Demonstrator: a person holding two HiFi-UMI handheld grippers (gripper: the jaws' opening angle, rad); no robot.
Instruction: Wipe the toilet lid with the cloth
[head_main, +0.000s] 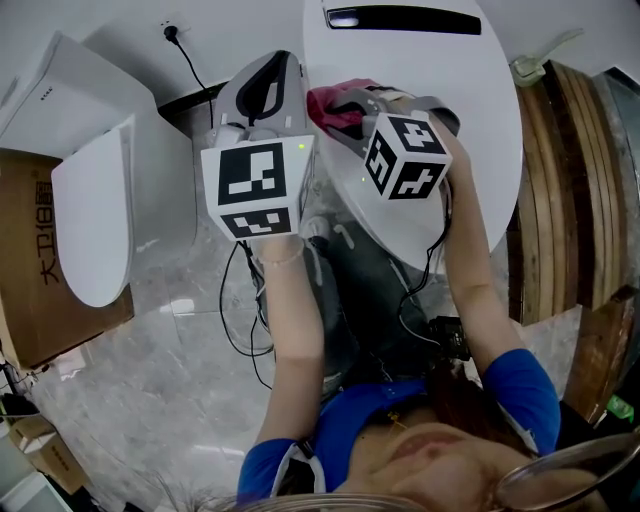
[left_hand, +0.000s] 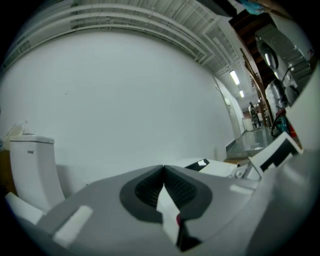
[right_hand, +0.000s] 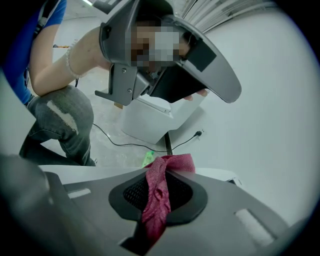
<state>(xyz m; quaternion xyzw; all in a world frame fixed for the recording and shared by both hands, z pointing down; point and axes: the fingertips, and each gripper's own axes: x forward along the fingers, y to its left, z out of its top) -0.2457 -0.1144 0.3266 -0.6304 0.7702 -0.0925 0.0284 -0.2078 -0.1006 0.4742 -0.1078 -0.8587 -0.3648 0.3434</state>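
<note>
Right now the right hand-held gripper (head_main: 350, 106) is clamped on the red cloth (right_hand: 156, 200) over the left edge of the white toilet lid (head_main: 440, 80), whose long oval stretches rightward and away from it, while the left hand-held gripper (left_hand: 163, 169), jaws together and empty, hangs just beside, off the lid.

This is no home bathroom. It looks like a storeroom or test bay for bathroom ware. One toilet (head_main: 420, 70) stands loose on the grey marble floor (head_main: 170, 380), with a second toilet (head_main: 95, 220) just beside it. A printed cardboard box (head_main: 30, 260) sits against that second one, and curved wooden boards (head_main: 560, 200) are stacked on edge at the other side. A cable (head_main: 192, 68) trails from a wall socket (head_main: 168, 30). A cistern (left_hand: 31, 160) stands by the bare white wall (left_hand: 125, 100) — beyond it, strip lights (left_hand: 234, 77) run down a long hall.
</note>
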